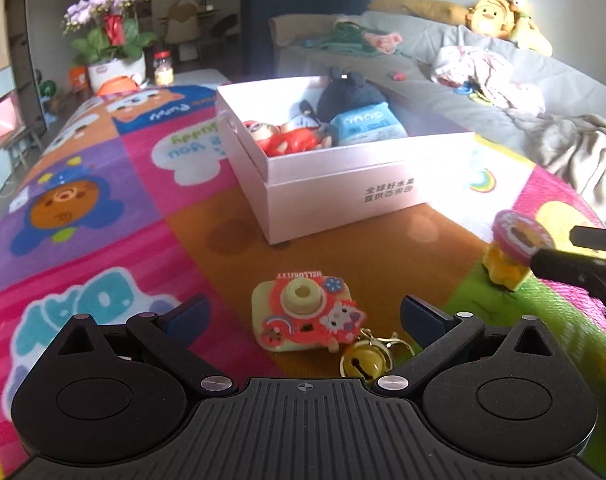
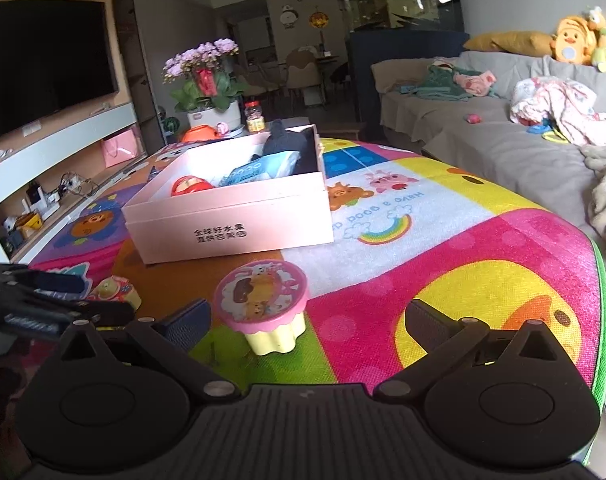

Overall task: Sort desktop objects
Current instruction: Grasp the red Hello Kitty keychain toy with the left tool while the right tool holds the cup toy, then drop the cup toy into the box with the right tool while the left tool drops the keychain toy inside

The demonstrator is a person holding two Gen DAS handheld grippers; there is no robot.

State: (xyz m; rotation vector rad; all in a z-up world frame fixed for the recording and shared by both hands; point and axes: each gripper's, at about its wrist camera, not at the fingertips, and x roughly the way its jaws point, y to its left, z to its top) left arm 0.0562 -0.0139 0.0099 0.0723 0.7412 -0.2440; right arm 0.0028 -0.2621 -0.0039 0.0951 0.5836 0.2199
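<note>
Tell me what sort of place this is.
Most likely a family living room: a wall-mounted TV above a media shelf, a grey sofa strewn with plush toys, and a colourful children's cartoon mat under a box of toys.

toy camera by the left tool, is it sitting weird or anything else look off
Nothing is spilled or broken. The toy camera lies flat on its back on the mat, lens up, between the open left tool. The pink-lidded toy stands upright.

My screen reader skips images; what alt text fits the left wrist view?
Open left tongs flank a Hello Kitty toy camera with a bell on a colorful mat. Behind sits a pink box of toys.
</note>
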